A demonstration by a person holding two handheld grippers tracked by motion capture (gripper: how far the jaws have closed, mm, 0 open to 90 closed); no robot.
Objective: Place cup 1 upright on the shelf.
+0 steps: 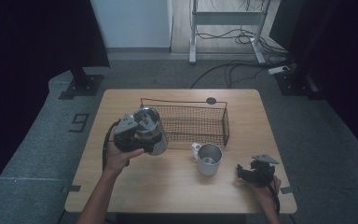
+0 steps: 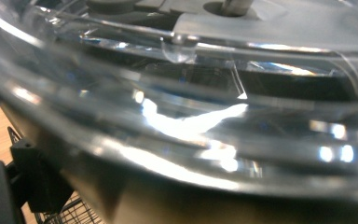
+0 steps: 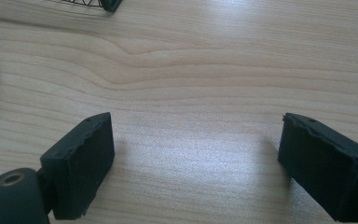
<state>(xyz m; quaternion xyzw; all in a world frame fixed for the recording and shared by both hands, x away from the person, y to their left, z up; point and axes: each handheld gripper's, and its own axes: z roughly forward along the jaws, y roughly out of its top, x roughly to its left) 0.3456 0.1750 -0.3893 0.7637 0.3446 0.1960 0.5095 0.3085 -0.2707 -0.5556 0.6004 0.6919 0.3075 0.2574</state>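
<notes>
Left tool (image 1: 133, 133) is held up over the left-centre of the wooden surface (image 1: 177, 186), clamped on a shiny metal kettle (image 1: 150, 130) with a glass lid; the kettle is tilted and sits against the near-left corner of the wire basket (image 1: 191, 122), whether touching it cannot be told from the high view. In the left gripper view the kettle's glass lid rim (image 2: 191, 116) and polished body crowd the lens at close range, blurred, with bright reflections; one black jaw edge shows at lower left beside a strip of the surface and a bit of basket mesh (image 2: 74, 212). The basket is black wire, rectangular, standing on the far-centre part of the surface; its interior looks bare mesh. A metal mug (image 1: 209, 158) with a white handle stands upright just in front of the basket's near-right corner, apart from the kettle, handle turned toward the left. Right tool (image 1: 256, 171) rests low at the near-right part of the surface, held by the person's right hand (image 1: 265, 186), well apart from the mug. Right gripper view: both black jaws spread wide over bare wood grain, nothing between them; a pale curved edge shows at the far left and a corner of the basket at the top left (image 3: 107, 4).
</notes>
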